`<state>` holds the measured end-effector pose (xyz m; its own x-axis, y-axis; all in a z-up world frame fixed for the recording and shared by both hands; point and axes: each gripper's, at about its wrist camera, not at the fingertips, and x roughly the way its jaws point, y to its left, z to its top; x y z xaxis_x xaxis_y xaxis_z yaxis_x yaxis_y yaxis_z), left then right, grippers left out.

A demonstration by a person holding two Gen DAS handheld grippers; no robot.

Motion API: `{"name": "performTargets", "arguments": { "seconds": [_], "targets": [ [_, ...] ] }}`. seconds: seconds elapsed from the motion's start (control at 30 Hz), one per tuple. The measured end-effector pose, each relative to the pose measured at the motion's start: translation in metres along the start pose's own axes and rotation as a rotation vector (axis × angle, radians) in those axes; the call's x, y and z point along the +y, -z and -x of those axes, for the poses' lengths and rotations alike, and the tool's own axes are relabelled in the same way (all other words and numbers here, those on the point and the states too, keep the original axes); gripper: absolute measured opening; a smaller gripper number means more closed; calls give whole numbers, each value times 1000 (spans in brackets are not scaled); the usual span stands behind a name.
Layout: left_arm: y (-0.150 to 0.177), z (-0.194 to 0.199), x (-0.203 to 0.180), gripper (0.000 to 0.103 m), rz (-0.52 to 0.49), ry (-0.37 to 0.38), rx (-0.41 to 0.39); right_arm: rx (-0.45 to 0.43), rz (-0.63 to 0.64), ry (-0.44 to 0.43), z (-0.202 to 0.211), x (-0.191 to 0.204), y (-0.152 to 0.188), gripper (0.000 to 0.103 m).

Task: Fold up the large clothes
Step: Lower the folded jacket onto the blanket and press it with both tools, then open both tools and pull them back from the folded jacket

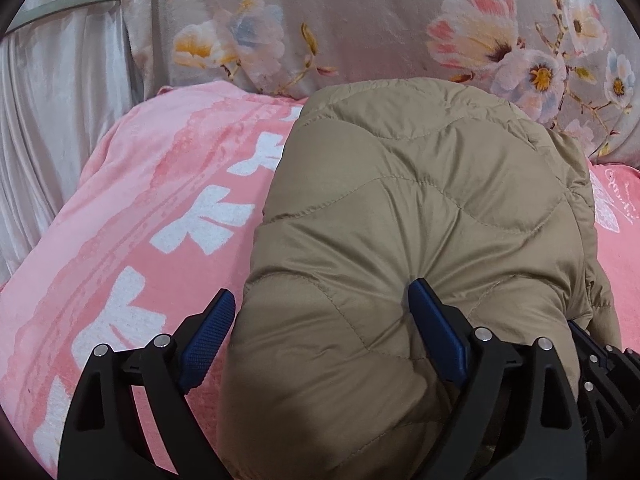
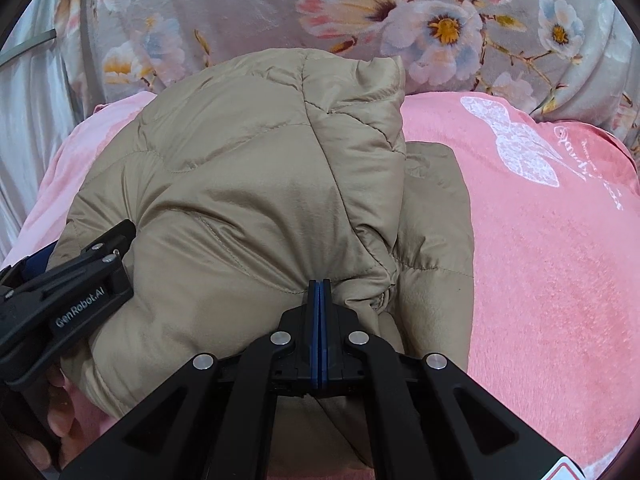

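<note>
Tan quilted puffer jacket, satiny shell with wavy stitch lines, lies bundled in a rounded, folded heap on a pink plush blanket with white printed figures. In the left wrist view the heap fills centre to 5 o'clock; in the right wrist view it sits centre to 9 o'clock, with a lower layer of the same jacket showing at 3 o'clock of the heap.

Left claw: black frame, blue ribbed pads, spread wide. Its right pad presses a dimple into the jacket's near bulge; the left pad stands off the jacket's edge, over the pink blanket. A lobe of jacket sits between the two pads, not pinched. From the right wrist view the left claw shows at 9 o'clock against the jacket's flank, white lettering on its side.

Right claw: pressed together, blue pads meeting face to face, tip up against the jacket's near folds at 6 o'clock of the heap. Whether any fabric is caught between the pads cannot be told.

Beyond the jacket at 12 o'clock: grey fleece blanket with pink, white and blue flowers. Pale satin pleated fabric at 9 to 10 o'clock in the left wrist view. White lace-like butterfly print on the pink blanket at 2 o'clock in the right wrist view. Fingers of a hand at 8 o'clock there, under the left claw's body.
</note>
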<state>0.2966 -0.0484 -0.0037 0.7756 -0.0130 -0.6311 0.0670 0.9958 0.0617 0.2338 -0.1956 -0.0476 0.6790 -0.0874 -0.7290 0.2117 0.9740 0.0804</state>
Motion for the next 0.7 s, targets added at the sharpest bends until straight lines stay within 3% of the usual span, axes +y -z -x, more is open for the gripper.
{"name": "performTargets", "arguments": {
  "seconds": [0.1, 0.2, 0.27, 0.3, 0.33, 0.4, 0.53, 0.63, 0.7],
  "targets": [
    [4, 2, 0, 87, 10, -3, -38, -9, -11, -8, 1, -2, 1, 0],
    [5, 3, 12, 97, 69, 32, -43, -28, -20, -10, 7, -4, 1, 1],
    [10, 15, 24, 97, 114, 54, -35, -38, -20, 14, 25, -6, 6, 11],
    [14, 23, 26, 97, 117, 59, -36, -46, -25, 15, 35, -7, 10, 28],
    [21, 39, 28, 97, 101, 64, -43, -77, -27, 18, 54, -8, 19, 55],
    [38, 68, 27, 98, 52, 66, -68, -138, -11, 42, 85, -11, 39, 68],
    [80, 112, 18, 98, -45, 63, -72, -68, 34, 69, 110, -14, 82, 71],
    [106, 132, 13, 98, -72, 61, -45, 3, -7, 62, 123, -22, 105, 75],
    [116, 142, 11, 98, -74, 75, -27, 2, -33, 59, 132, -27, 113, 80]
  ]
}}
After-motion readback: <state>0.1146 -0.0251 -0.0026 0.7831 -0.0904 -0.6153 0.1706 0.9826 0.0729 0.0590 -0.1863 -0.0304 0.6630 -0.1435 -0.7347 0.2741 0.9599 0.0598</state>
